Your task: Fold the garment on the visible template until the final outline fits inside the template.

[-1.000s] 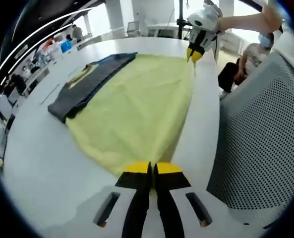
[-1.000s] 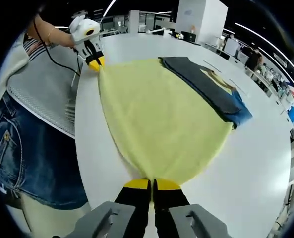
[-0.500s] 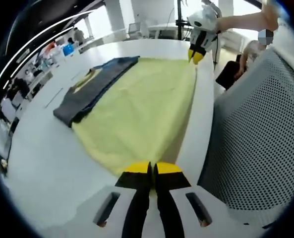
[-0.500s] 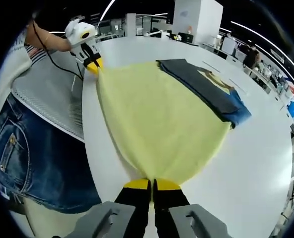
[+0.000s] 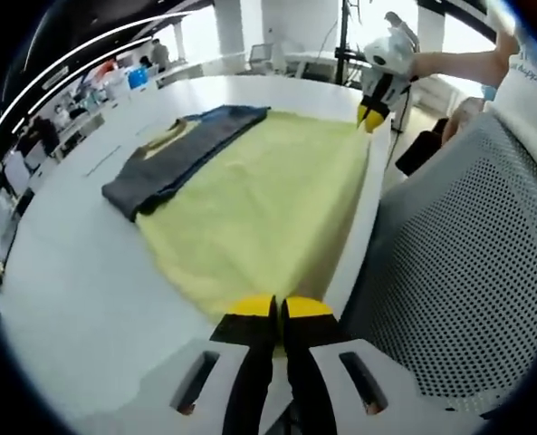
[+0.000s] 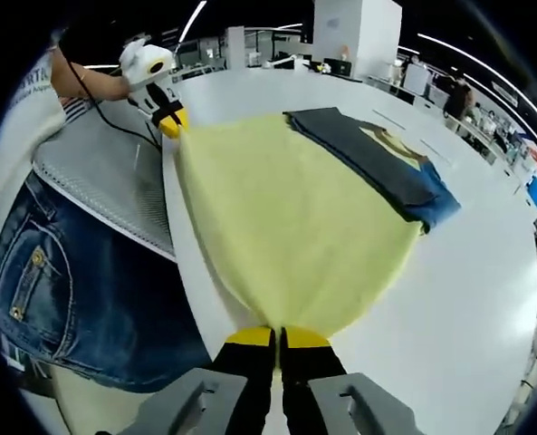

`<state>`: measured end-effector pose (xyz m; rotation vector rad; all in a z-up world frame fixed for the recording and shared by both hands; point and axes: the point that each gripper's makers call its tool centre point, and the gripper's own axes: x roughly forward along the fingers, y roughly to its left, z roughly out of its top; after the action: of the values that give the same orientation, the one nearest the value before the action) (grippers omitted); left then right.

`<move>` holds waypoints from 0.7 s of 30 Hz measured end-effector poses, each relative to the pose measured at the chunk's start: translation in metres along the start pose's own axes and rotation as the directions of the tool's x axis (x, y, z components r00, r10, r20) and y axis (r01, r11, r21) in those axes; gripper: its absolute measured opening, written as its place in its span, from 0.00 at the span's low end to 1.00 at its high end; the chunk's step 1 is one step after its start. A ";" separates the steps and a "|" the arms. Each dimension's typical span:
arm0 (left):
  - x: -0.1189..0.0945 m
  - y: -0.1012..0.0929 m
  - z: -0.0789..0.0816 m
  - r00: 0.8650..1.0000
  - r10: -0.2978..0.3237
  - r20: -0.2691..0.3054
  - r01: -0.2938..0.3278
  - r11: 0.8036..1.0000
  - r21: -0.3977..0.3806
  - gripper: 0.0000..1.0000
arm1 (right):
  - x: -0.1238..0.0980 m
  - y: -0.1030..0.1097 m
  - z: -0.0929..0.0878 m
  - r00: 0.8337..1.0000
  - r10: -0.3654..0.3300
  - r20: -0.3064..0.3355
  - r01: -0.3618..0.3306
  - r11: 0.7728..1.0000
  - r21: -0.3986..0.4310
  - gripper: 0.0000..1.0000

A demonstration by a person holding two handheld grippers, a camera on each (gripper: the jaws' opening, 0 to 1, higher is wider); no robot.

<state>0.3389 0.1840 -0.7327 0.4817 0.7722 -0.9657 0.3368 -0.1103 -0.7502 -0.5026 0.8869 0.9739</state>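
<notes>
Since a second ago the pale yellow cloth garment (image 5: pixel 268 199) has been drawn nearer the table's near edge, so that its pinched corners now hang close to the person's body; it lies spread flat on the white table (image 5: pixel 78 299), stretched between both tools; the left gripper (image 5: pixel 278 308) is clenched on one near corner, and the right gripper (image 6: pixel 279 337) is clenched on the other; a folded dark grey and blue garment (image 6: pixel 377 163) lies along the yellow one's far edge, touching it; the person's denim shorts (image 6: pixel 78 299) press against the table side.
</notes>
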 end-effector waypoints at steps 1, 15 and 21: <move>-0.001 -0.002 -0.001 1.000 -0.004 -0.003 0.004 1.000 -0.003 0.00 | -0.001 0.002 -0.001 1.000 0.002 -0.002 -0.002 1.000 0.000 0.00; -0.008 -0.022 -0.011 0.999 -0.045 -0.008 0.045 0.996 -0.081 0.00 | -0.002 0.020 -0.015 0.999 0.033 -0.007 -0.032 0.999 0.041 0.00; -0.013 -0.029 -0.012 0.998 -0.064 -0.001 0.064 0.992 -0.107 0.00 | -0.004 0.027 -0.017 0.999 0.046 -0.010 -0.046 0.998 0.045 0.00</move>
<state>0.3050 0.1850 -0.7314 0.3679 0.8433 -0.9774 0.3056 -0.1114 -0.7558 -0.4516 0.9321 0.9914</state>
